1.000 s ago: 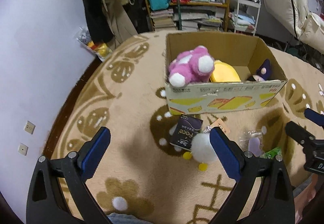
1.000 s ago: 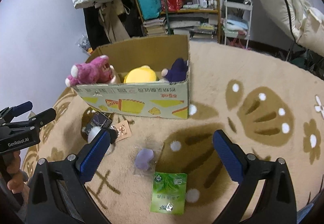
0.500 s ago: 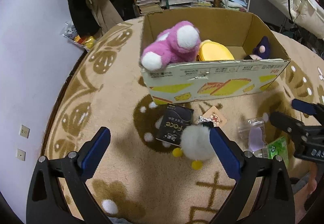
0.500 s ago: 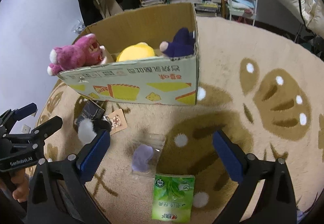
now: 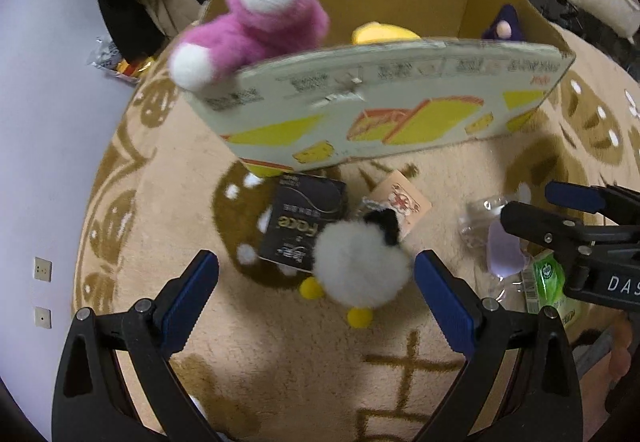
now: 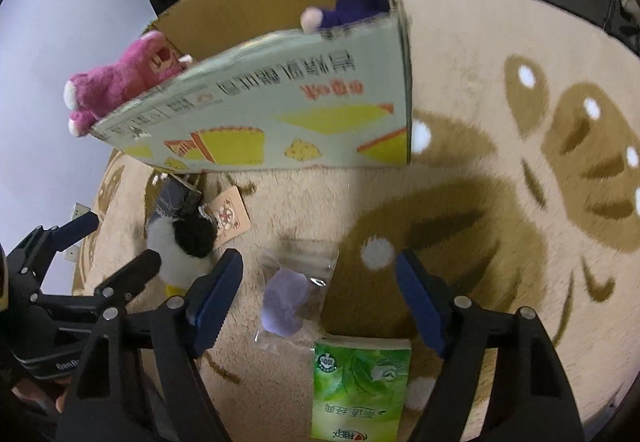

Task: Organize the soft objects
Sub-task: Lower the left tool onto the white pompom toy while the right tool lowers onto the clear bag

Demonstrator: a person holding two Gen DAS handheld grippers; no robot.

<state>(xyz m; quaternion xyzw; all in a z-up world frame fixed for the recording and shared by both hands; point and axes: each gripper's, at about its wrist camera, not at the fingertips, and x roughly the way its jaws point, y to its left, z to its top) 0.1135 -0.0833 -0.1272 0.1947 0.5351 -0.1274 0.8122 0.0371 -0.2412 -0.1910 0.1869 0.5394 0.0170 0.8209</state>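
A white fluffy plush with yellow feet and a black head (image 5: 362, 268) lies on the beige rug; it also shows in the right wrist view (image 6: 180, 248). My left gripper (image 5: 316, 294) is open, just above and around it, not touching. A cardboard box (image 5: 384, 106) holds a pink plush bear (image 5: 260, 18) hanging over its rim, a yellow plush (image 5: 380, 34) and a dark purple plush (image 5: 502, 26). My right gripper (image 6: 320, 298) is open over a clear bag with a lilac soft item (image 6: 286, 300) and a green tissue pack (image 6: 360, 386).
A black "Face" packet (image 5: 304, 222) and a tan card (image 5: 400, 198) lie between the plush and the box. Shelves, clothes and a white cart stand behind the box. A white wall (image 5: 40, 122) borders the rug on the left.
Both grippers have moved down and forward toward the rug. The white plush now lies between the left gripper's fingers; the bagged lilac item lies between the right's. Nothing is gripped.
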